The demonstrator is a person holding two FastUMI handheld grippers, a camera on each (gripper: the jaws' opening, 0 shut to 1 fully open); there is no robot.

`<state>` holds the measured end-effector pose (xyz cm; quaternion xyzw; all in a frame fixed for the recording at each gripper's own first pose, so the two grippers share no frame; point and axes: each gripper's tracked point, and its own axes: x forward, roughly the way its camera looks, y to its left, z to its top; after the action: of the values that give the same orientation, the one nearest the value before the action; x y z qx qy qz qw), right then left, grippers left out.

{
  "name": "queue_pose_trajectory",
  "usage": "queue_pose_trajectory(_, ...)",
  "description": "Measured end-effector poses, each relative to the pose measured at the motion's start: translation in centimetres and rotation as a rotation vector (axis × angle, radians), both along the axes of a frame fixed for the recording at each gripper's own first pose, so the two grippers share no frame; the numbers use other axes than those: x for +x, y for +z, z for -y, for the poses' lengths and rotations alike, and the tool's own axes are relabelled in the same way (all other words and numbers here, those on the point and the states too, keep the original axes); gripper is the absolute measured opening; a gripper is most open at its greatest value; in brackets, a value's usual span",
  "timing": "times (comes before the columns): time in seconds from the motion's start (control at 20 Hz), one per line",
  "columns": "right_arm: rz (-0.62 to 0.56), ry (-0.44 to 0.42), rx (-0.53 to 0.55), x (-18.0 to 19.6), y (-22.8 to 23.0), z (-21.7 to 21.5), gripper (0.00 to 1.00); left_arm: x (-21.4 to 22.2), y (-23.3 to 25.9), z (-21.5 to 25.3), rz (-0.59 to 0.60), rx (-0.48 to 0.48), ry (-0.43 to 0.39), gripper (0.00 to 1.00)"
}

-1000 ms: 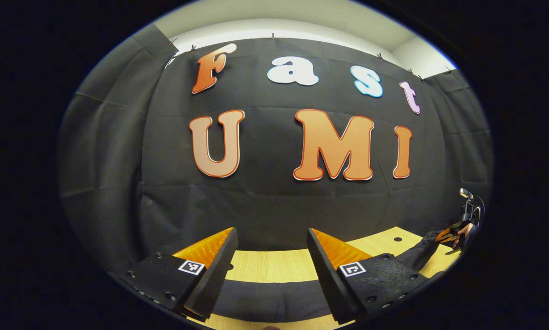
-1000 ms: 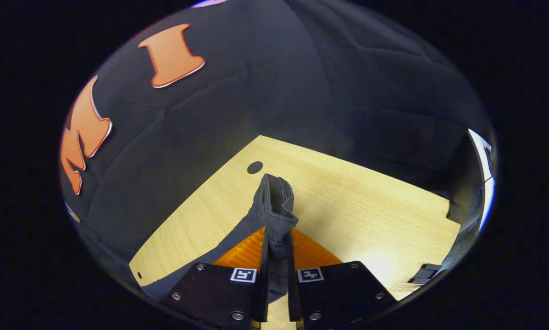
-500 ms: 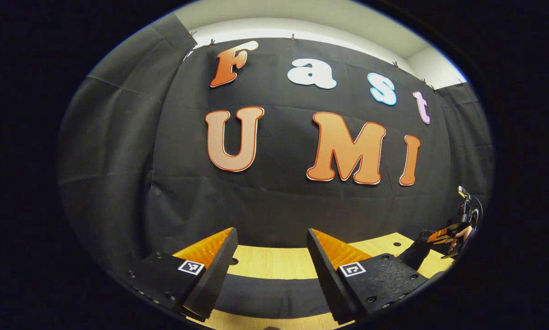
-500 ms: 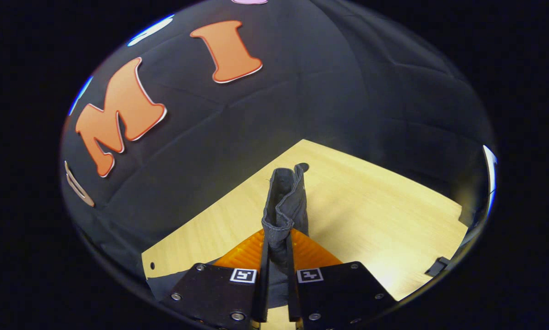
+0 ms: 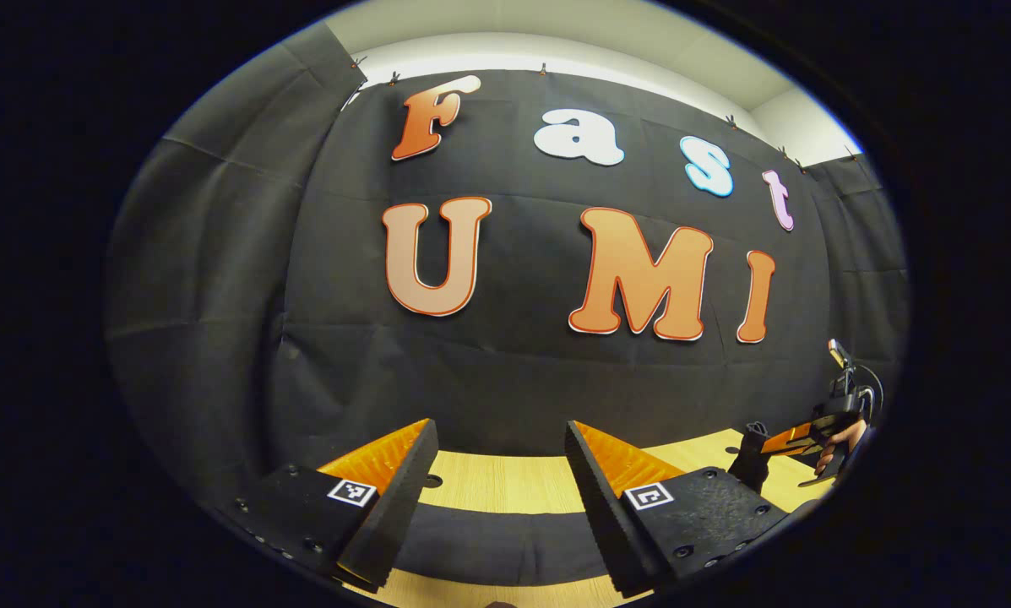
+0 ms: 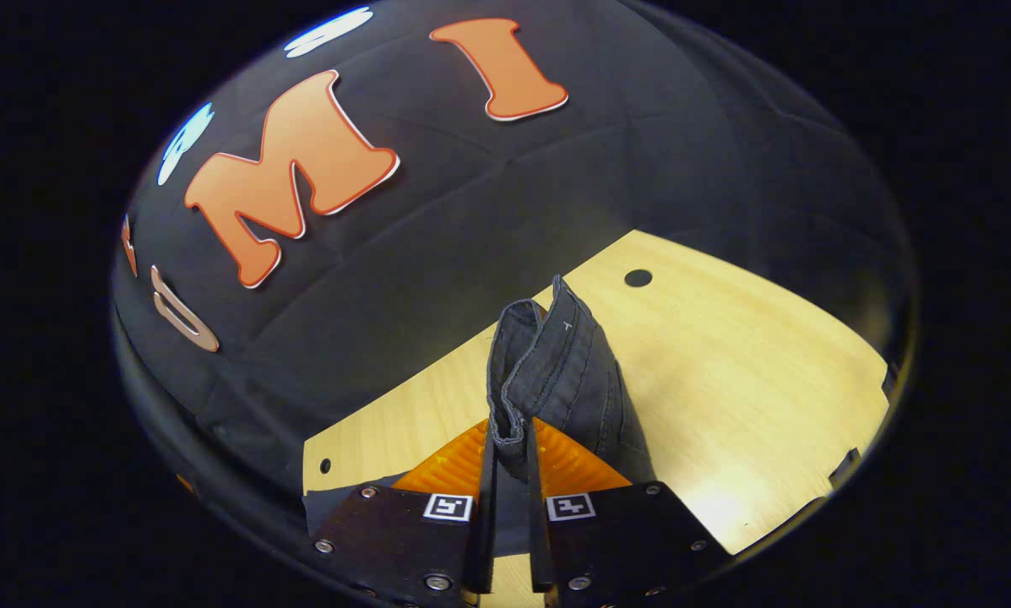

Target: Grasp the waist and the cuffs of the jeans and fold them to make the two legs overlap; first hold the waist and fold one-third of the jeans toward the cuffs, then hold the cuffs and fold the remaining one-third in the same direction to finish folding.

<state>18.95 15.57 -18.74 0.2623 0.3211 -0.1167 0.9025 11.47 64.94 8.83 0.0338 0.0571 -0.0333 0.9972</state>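
The dark grey jeans [image 6: 556, 371] stick up as a bunched, hemmed end between the fingers of my right gripper [image 6: 509, 456], which is shut on that end above the wooden table [image 6: 725, 380]. Below it the fabric hangs down toward the table. In the left gripper view a flat band of the jeans [image 5: 488, 545] lies across the table [image 5: 505, 485] under my left gripper [image 5: 499, 426], which is open and holds nothing. At the far right of that view the right gripper [image 5: 796, 441], held by a hand [image 5: 839, 441], lifts a dark strip of the jeans [image 5: 754, 460].
The black cloth wall stands close behind the table's far edge. A round hole [image 6: 638, 277] is in the tabletop near the right back corner, and another hole [image 5: 434, 480] is seen near the left finger. Bare wood lies to the right of the lifted fabric.
My right gripper has swung leftward with the jeans end held in it, and more of the hemmed fabric now stands up. The left gripper has barely shifted and stays open.
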Motion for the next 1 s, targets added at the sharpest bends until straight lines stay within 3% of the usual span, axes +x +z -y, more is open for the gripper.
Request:
queue_pose_trajectory(0.5,-0.036,0.19,0.068,-1.2,-2.2,-9.5,0.18,-0.4,-1.8,-3.3,-0.049,-0.051,0.063,0.91)
queue_pose_trajectory(0.7,-0.027,0.281,0.075,-1.4,-2.5,-13.4,0.13,-0.6,-2.1,-4.5,-0.055,-0.058,0.077,0.9)
queue_pose_trajectory(1.0,-0.05,0.254,0.058,-1.7,-2.7,-13.2,0.12,-0.3,-4.9,-9.3,-0.151,-0.09,0.184,0.91)
